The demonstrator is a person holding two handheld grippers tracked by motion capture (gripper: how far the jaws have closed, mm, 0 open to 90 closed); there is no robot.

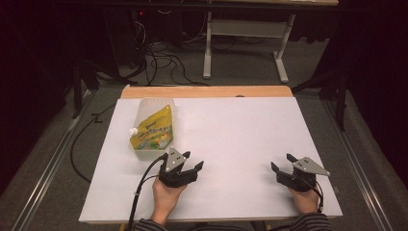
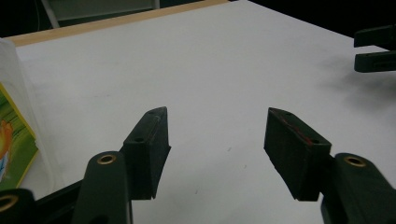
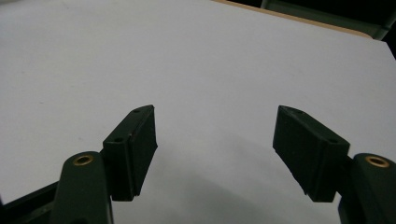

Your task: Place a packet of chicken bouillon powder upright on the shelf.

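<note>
Nearest the table's front edge, at about 6 o'clock, the person's left hand [image 1: 166,197] holds the left gripper [image 1: 191,160], its jaws spread wide with nothing between them. In the left gripper view the two black fingers [image 2: 147,149] stand well apart over bare white sheet. At about 4 o'clock, the right hand [image 1: 305,199] holds the right gripper [image 1: 281,162], likewise spread and empty; the right gripper view has its fingers [image 3: 133,149] open over plain sheet, pointing toward the far side.

Further out, at about 10 o'clock from the table's middle, sits a clear plastic tub [image 1: 153,103], and in it lies a yellow-green spouted pouch [image 1: 153,131], its white cap toward 8 o'clock. The tub's near end lies just beside the left gripper, at about 11 o'clock from it. In the left gripper view, the tub's wall [image 2: 18,79] and a strip of the pouch [image 2: 14,144] sit at the left edge, off the line of the jaws.

Beyond that is the table [image 1: 207,91], its wooden far edge at 12 o'clock.

By my judgement the work is at its start: both grippers wait, and no grasp is made. The next move calls for the left gripper to swing toward 11 o'clock, line its jaws across the pouch and close on it.
</note>
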